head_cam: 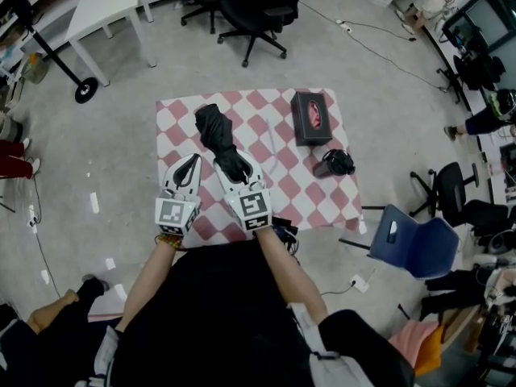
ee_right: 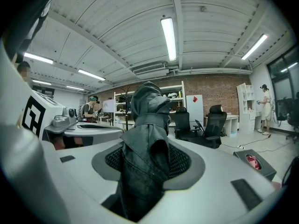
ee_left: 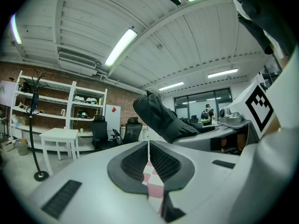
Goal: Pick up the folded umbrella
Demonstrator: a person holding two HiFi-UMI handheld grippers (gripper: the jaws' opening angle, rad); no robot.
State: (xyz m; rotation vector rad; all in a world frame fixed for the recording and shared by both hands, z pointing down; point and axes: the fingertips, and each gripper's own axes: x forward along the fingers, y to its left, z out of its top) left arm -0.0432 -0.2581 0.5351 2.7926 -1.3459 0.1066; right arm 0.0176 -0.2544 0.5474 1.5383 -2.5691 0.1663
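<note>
The folded black umbrella (head_cam: pixel 219 139) sticks out over the pink-and-white checked cloth (head_cam: pixel 282 176), its near end between the jaws of my right gripper (head_cam: pixel 235 166). In the right gripper view the umbrella (ee_right: pixel 147 139) fills the gap between the ribbed pads (ee_right: pixel 180 160), which press on it from both sides. My left gripper (head_cam: pixel 185 170) hovers just left of the umbrella, shut, with nothing in it. In the left gripper view its pads (ee_left: pixel 135 160) meet at the tips, and the umbrella (ee_left: pixel 161 118) shows to the right, beside the other gripper.
A black tissue box (head_cam: pixel 311 117) and a small black object (head_cam: pixel 337 162) lie on the right part of the cloth. Around it stand a blue chair (head_cam: pixel 415 244), office chairs (head_cam: pixel 254 10) at the back, and a white table (head_cam: pixel 101 10) at the back left.
</note>
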